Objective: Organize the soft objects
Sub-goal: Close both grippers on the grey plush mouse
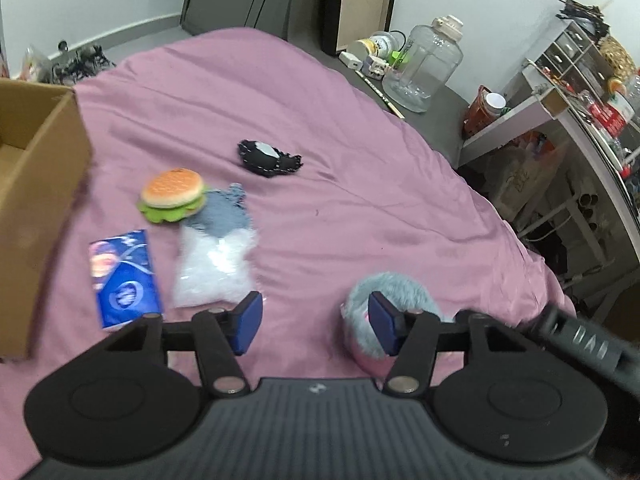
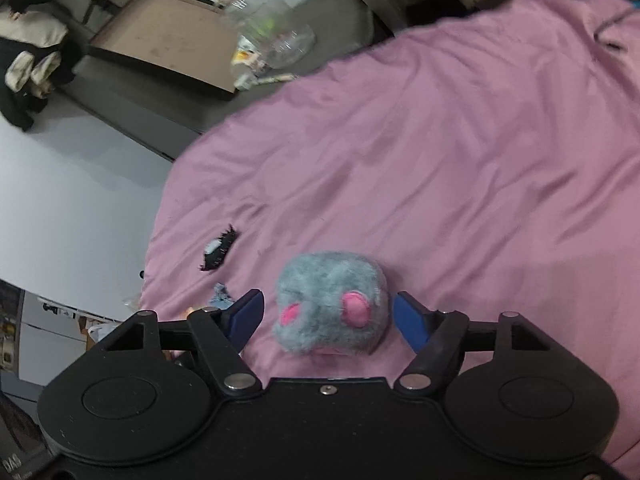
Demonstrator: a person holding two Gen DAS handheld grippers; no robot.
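The right claw [image 2: 328, 316] is standing wide open, and the fluffy grey plush mouse with pink ears [image 2: 330, 304] is lying between its two blue fingertips [image 2: 248, 314], on the bed covered with a pink sheet [image 2: 460, 152]. Small gaps are showing on both sides of the toy, so the pads are not touching it. Ahead and to the left of this claw, a small black felt piece with white stitching [image 2: 218, 250] is lying on the sheet.

The left claw [image 1: 316, 320] is also spread wide and is holding nothing. The same grey mouse [image 1: 396, 288] is sitting just behind its right fingertip, partly hidden by it. Just ahead of its left fingertip a clear plastic bag of white stuffing [image 1: 216, 268] is lying, with a pale blue fabric piece [image 1: 222, 216] touching the bag's far end. A soft toy hamburger with a green lettuce edge [image 1: 174, 196] is resting beside that fabric. A flat blue printed packet [image 1: 124, 280] is lying to the left, and an open brown cardboard box [image 1: 36, 200] is standing further left. The black felt piece [image 1: 270, 158] is lying well ahead.
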